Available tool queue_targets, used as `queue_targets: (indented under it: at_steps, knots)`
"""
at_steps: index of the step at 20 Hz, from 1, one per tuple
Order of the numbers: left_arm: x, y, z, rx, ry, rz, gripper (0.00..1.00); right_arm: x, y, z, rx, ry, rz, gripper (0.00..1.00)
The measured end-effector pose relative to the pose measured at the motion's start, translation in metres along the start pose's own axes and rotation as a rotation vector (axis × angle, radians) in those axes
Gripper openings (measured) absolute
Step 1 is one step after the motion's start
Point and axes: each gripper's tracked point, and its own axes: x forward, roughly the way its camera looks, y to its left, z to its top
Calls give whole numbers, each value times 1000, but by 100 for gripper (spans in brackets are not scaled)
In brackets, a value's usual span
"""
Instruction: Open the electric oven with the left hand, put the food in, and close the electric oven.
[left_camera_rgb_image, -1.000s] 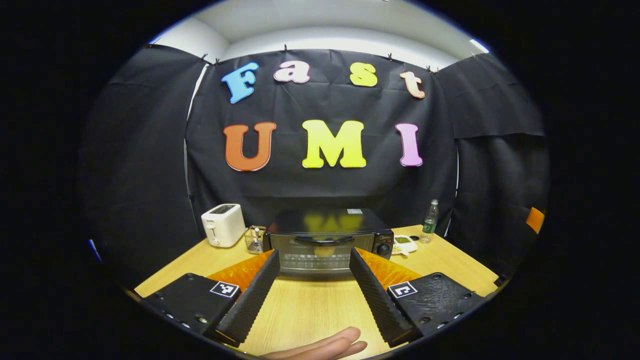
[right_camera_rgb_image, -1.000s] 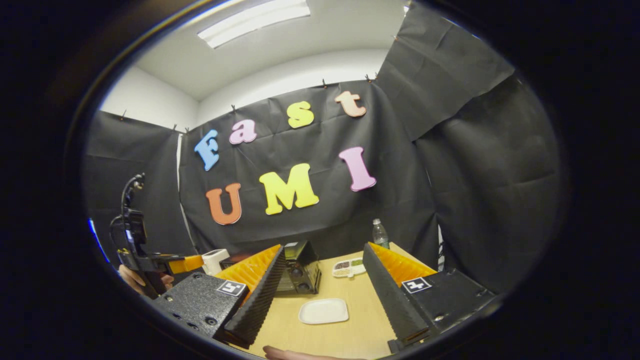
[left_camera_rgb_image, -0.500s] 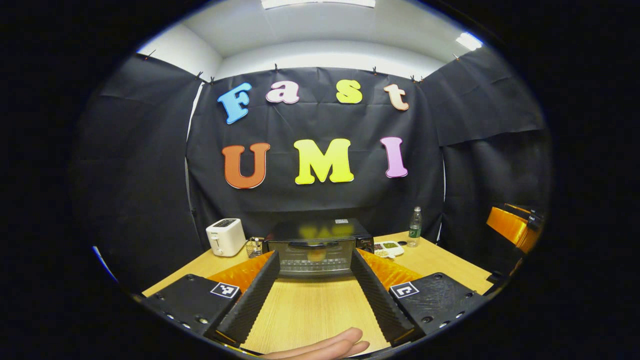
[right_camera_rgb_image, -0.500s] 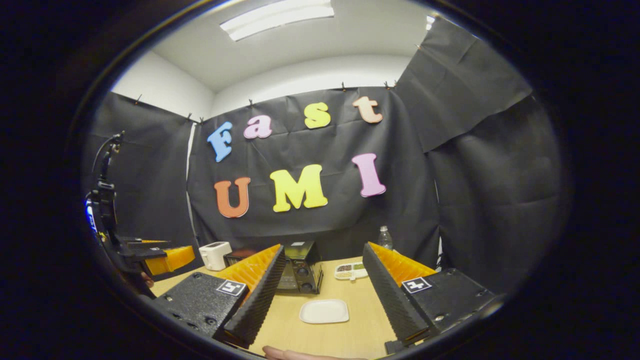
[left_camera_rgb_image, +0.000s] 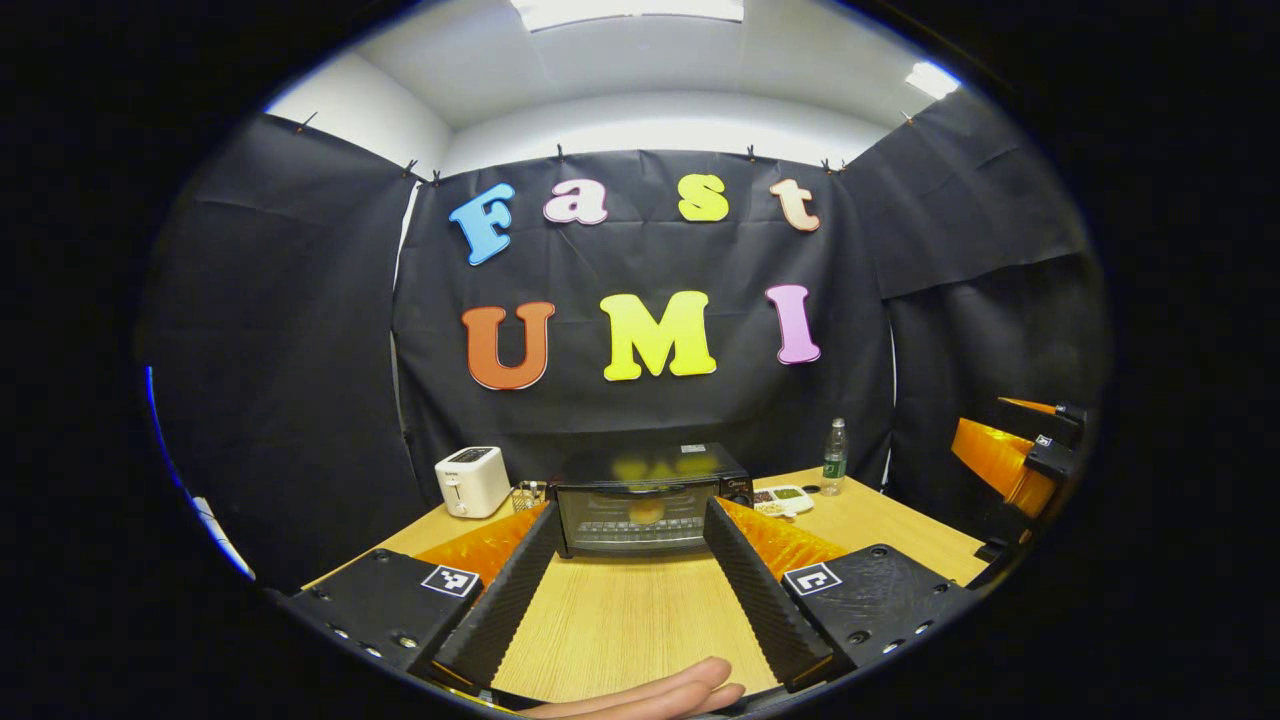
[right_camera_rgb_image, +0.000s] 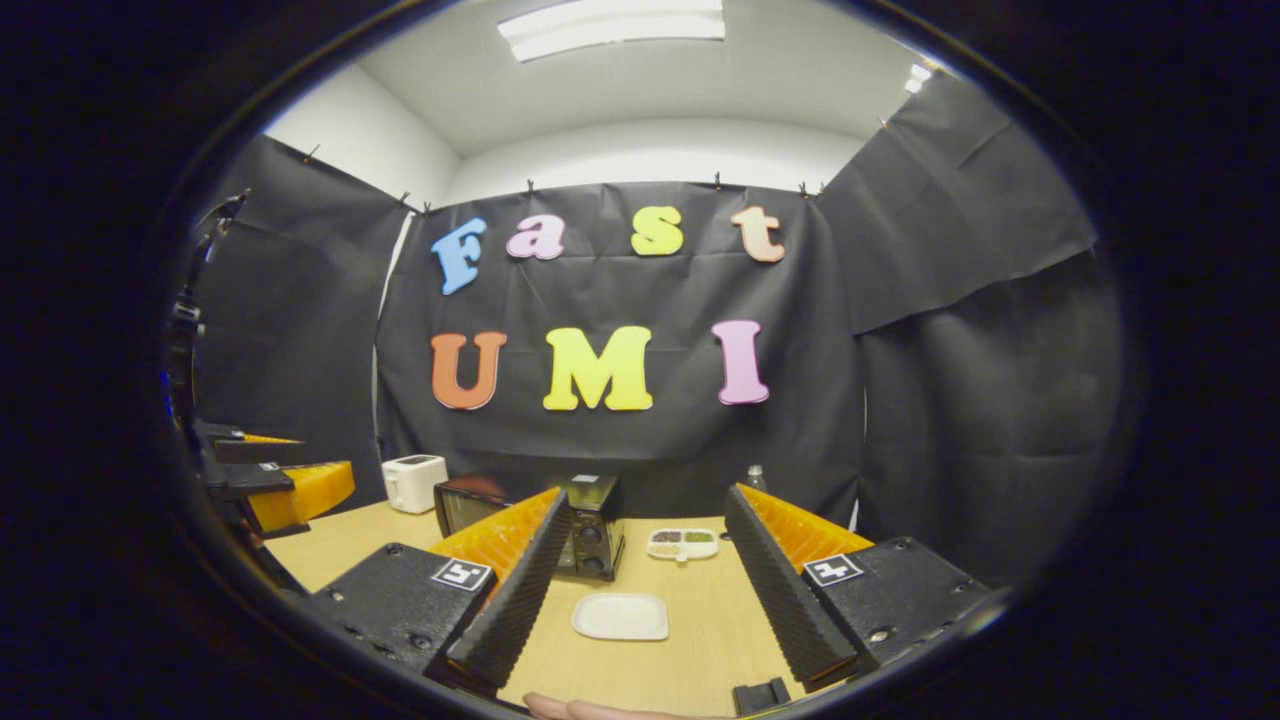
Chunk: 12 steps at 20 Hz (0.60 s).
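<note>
A: Where do we see the oven (left_camera_rgb_image: 648, 500)?
B: At the back of the table (left_camera_rgb_image: 620, 620), door shut, something yellowish behind the glass. A toaster (left_camera_rgb_image: 472, 481) stands to its left, a bottle (left_camera_rgb_image: 834, 457) to its right.
A: And our grippers?
B: We see the left gripper (left_camera_rgb_image: 628, 575) spread wide and empty, facing the oven. The right gripper (right_camera_rgb_image: 648, 580) is spread too, above a white plate (right_camera_rgb_image: 620, 616).

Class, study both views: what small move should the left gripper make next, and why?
Probably none toward the oven: just ease the left gripper down to rest. The oven door looks shut, a yellowish item seems to sit behind its glass, the plate is bare, and the jaws of the left gripper and the right gripper stand open, holding nothing.
</note>
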Motion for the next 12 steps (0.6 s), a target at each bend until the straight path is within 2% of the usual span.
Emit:
queue_targets:
  at_steps: [6,9,12]
  knots:
    - [-3,0,-3,-47,-2,-49,95,10,-4,-16,-8,37,0,94]
    - [-5,13,-5,-37,-6,-21,95,15,-6,-29,-15,72,-9,94]
    - [-4,9,-10,-46,7,-29,95,16,-3,-33,-24,86,-1,94]
